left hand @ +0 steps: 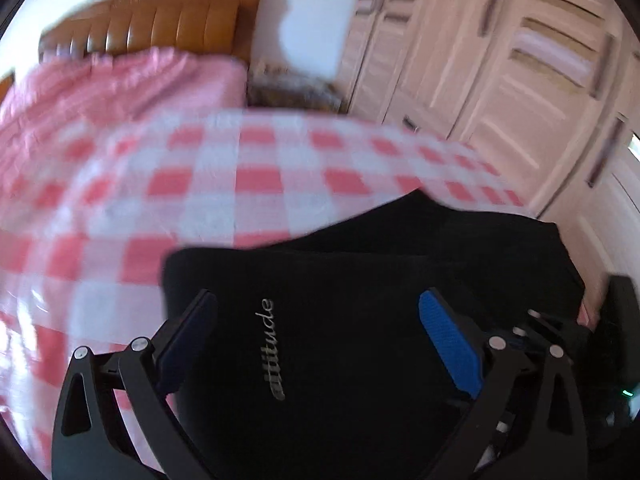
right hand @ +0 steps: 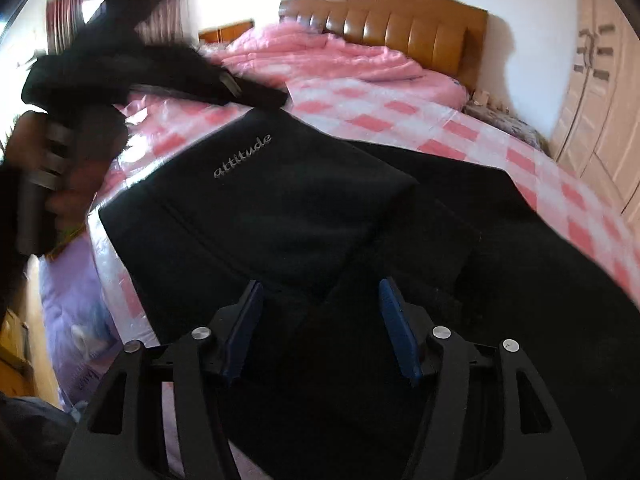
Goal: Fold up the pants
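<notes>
Black pants point(left hand: 344, 280) with a silver "attitude" logo lie folded on the pink checked bedspread point(left hand: 200, 184). In the left wrist view my left gripper point(left hand: 320, 312) is open above the folded part, its blue pads point(left hand: 448, 340) either side of the logo. In the right wrist view the pants point(right hand: 304, 216) spread across the bed, a folded flap with the logo on top. My right gripper point(right hand: 320, 300) is open over the near edge of the cloth, holding nothing. The left gripper point(right hand: 132, 60) shows at the upper left, blurred, above the pants.
A brown headboard point(right hand: 400, 24) and a bunched pink quilt point(right hand: 320, 56) are at the bed's far end. A pale wardrobe point(left hand: 500, 72) stands on the right. A purple bundle point(right hand: 72, 280) lies at the bed's left edge.
</notes>
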The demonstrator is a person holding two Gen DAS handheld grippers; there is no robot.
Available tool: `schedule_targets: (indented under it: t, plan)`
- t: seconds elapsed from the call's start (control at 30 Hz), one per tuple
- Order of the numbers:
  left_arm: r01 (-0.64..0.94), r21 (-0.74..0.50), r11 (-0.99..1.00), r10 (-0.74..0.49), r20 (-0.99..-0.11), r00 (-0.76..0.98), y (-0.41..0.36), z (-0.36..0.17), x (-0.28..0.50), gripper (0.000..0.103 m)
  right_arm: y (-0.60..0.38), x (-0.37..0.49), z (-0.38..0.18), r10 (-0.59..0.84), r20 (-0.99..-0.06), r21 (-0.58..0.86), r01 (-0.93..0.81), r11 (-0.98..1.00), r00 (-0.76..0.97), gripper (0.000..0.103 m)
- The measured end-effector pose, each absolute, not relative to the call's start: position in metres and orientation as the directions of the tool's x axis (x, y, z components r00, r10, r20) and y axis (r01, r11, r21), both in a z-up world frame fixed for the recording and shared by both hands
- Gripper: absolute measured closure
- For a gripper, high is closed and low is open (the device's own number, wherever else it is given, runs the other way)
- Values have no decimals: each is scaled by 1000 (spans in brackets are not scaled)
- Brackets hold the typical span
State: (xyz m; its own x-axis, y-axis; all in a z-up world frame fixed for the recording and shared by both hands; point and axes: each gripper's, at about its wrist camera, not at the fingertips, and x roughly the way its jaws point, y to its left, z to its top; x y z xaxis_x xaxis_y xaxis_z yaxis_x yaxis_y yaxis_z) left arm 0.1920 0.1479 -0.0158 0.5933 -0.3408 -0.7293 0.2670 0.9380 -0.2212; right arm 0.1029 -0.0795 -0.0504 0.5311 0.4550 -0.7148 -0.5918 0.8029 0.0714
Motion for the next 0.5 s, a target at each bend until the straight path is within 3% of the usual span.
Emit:
schedule_targets:
  t: [0.1, 0.4, 0.5]
  plan:
    - [182, -229, 956, -292, -779, 555, 161, -55, 213, 2, -83, 106, -50, 479, -712, 106, -596, 796, 513, 44]
    - [262, -88, 961, -243, -718, 652, 133, -12, 196, 2, -86, 110, -45, 498, -702, 146, -581, 801, 509, 43]
    - [248, -50, 967, -202, -744, 637, 131, -24, 216, 2, -90, 108, -35, 493, -695, 132, -582, 802, 522, 43]
